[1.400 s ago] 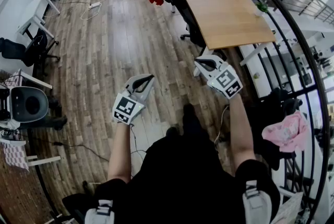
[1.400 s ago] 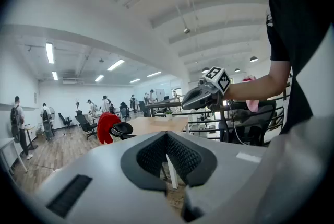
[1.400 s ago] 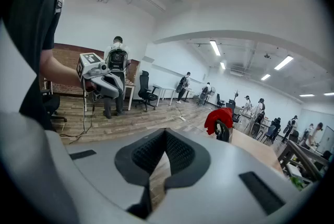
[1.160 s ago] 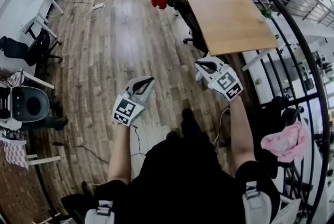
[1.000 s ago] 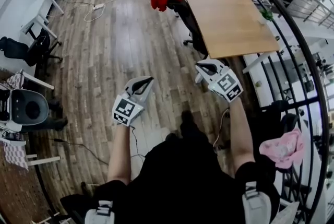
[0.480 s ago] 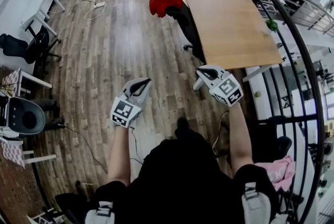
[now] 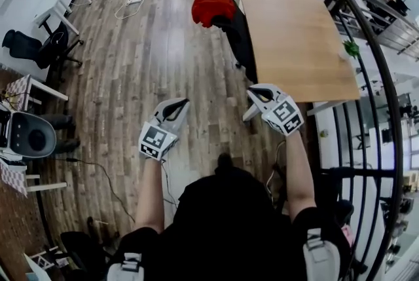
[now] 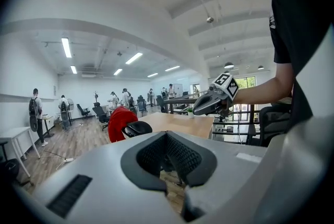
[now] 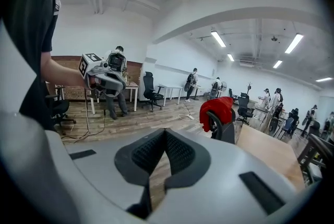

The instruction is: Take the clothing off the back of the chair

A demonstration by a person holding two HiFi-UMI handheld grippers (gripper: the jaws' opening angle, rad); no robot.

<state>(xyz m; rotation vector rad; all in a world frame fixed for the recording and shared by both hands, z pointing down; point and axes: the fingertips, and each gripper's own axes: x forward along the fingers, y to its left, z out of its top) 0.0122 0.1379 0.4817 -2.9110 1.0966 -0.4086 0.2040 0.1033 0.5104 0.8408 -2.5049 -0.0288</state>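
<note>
The left gripper (image 8: pixel 167 135) has its jaws pressed together with nothing between them, and the right gripper (image 9: pixel 164 132) is the same: jaws together, empty. Both are held out ahead of the person at about the same height, side by side and well apart. Each points forward and slightly down over the wooden floor (image 7: pixel 144 63).

Ahead of both, well out of reach, stands a black chair (image 7: pixel 239 37), drawn up against the left long edge of a light wooden table (image 7: pixel 294 24). The red clothing (image 7: pixel 213 2) is draped over the top of the chair's back. In the gripper views it hangs as a bunched lump with its long axis running up and down. It drops from the headrest down the rear face of the back, on the side turned away from the table. From the head view it sits at the far end of the chair, beside the table's far left corner. Neither gripper touches it.
</note>
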